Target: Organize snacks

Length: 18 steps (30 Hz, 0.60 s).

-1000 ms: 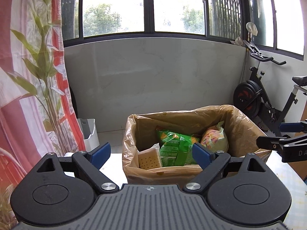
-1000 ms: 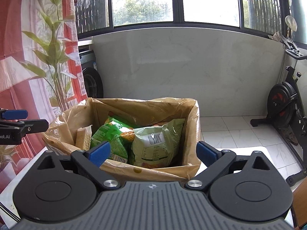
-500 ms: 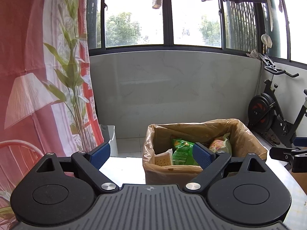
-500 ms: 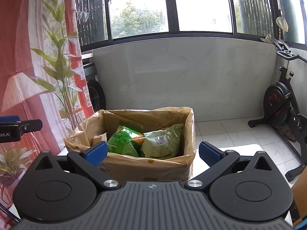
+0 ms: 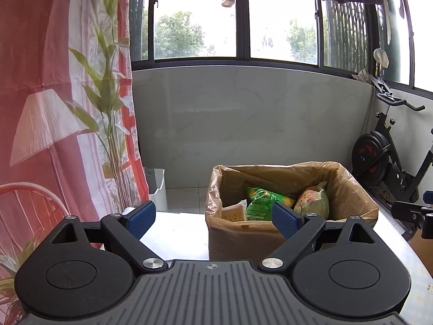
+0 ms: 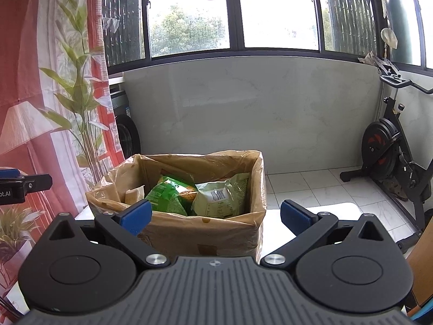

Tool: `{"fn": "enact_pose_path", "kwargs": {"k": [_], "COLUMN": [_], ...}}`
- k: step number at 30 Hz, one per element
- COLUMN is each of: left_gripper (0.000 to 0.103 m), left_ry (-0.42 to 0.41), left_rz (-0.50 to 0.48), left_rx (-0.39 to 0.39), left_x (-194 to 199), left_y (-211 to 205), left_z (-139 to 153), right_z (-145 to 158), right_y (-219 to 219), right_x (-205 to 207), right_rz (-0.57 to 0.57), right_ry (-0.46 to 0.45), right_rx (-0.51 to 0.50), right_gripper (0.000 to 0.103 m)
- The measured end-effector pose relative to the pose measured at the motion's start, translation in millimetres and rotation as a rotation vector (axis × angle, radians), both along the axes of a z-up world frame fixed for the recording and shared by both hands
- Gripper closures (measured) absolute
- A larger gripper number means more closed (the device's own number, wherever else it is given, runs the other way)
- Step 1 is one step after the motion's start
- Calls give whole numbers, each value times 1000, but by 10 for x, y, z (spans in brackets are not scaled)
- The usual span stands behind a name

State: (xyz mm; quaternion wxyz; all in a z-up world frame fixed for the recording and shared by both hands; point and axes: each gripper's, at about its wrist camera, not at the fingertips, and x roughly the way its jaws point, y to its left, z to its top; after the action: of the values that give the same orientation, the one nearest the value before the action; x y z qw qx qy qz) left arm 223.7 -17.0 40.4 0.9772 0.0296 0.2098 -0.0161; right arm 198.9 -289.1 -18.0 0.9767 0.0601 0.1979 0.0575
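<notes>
A cardboard box lined with a tan plastic bag (image 5: 238,235) (image 6: 216,235) stands on the white table. Inside it lie a green snack bag (image 5: 259,203) (image 6: 167,197), a pale green bag (image 5: 311,203) (image 6: 222,200) and a pack of crackers (image 5: 234,212) (image 6: 134,195). My left gripper (image 5: 213,218) is open and empty, held back from the box on its near left side. My right gripper (image 6: 215,215) is also open and empty, in front of the box. Each gripper's tip shows at the edge of the other's view (image 5: 411,212) (image 6: 24,185).
A red and white curtain with a plant print (image 5: 67,135) hangs at the left. An exercise bike (image 5: 389,159) (image 6: 395,154) stands at the right on the tiled floor. A white bin (image 5: 157,187) sits by the curtain. A grey wall under windows is behind the table.
Both grippers have pulled back and up from the box, which now looks smaller and farther off. Both stay open and empty. The snacks in the box have not moved.
</notes>
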Motion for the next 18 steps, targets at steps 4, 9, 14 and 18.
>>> {"fn": "enact_pose_path", "kwargs": {"k": [4,9,14,18], "left_gripper": [9,9,9,9], "left_ry": [1,5,15,33], "left_rz": [7,3,8,2], "left_rx": [-1,-7,-18,-18], "left_x": [-9,-22,-37,-44], "left_y": [16,9,9,-5], "left_z": [-4,-12,-41,-86], "right_z": [8,4,0,-8], "right_y": [11,16,10,4], "right_x": [-18,-24,-37,-43], "right_rz": [-5,-1,4,6], "right_ry": [-6,-8,-10,-10], "right_rx": [-8,-7,-9,-4], "right_gripper": [0,0,0,0]}}
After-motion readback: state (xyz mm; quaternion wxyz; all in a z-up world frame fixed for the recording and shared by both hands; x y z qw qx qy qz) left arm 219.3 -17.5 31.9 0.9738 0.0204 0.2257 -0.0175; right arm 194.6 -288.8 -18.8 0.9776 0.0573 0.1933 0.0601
